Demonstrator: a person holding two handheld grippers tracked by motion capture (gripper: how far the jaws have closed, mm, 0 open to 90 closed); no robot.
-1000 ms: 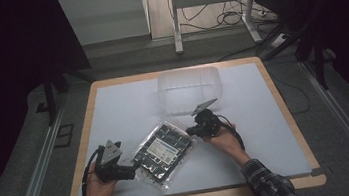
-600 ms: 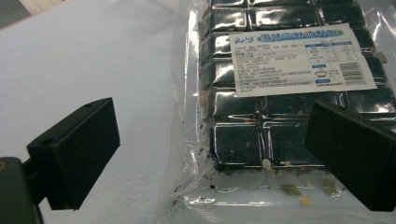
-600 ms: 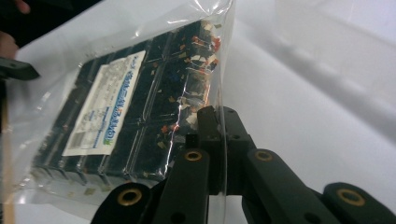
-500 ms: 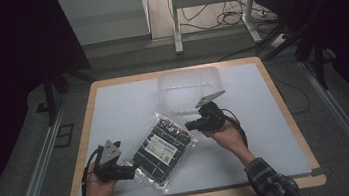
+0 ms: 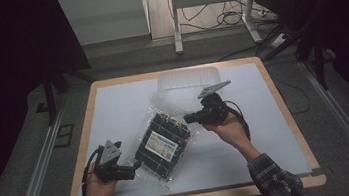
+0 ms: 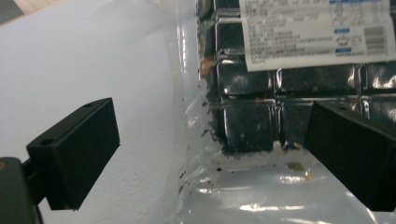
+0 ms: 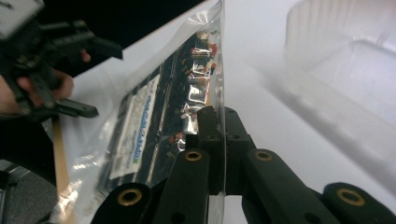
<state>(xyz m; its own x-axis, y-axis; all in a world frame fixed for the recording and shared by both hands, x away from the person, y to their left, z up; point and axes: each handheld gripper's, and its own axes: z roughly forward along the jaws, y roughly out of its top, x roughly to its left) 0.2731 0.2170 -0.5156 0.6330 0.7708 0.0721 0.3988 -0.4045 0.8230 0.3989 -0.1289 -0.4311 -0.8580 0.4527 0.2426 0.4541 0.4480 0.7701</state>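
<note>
1. Left hand (image 5: 95,186) w/ left gripper (image 5: 130,171): same spot near the table's (image 5: 114,115) front-left corner as 1 s ago, no visible shift. Hand lies low on the white top, gripper pointing right toward the bag's (image 5: 165,139) lower end. In the left gripper view the jaws stand wide apart, nothing between them but the clear bottom edge of the bag (image 6: 261,140) and bare table; right jaw sits over the plastic, left jaw over the table. Contact w/ the bag: can't tell.

2. Bag: clear plastic pack of dark blocks w/ a white label (image 5: 162,142). 1 s ago it lay flat between the two hands. Now its upper right corner is lifted & pulled up-right, so the pack runs diagonally, lower end still near the left gripper. It lies mid-table, in front of the clear tray.

3. Right gripper (image 5: 192,117): clamped on the bag's top edge; the right gripper view shows both jaws pressed together w/ the plastic film (image 7: 187,107) pinched between them, the bag hanging away to the left. Vs 1 s ago the gripper has moved right & up off the surface.

4. Right hand (image 5: 229,126): raised above the table, palm up under the gripper, forearm in a plaid sleeve (image 5: 273,181) coming in from the bottom right.

5. Clear tray (image 5: 190,78): at the table's far edge, unmoved, just behind the bag's raised corner.
</note>
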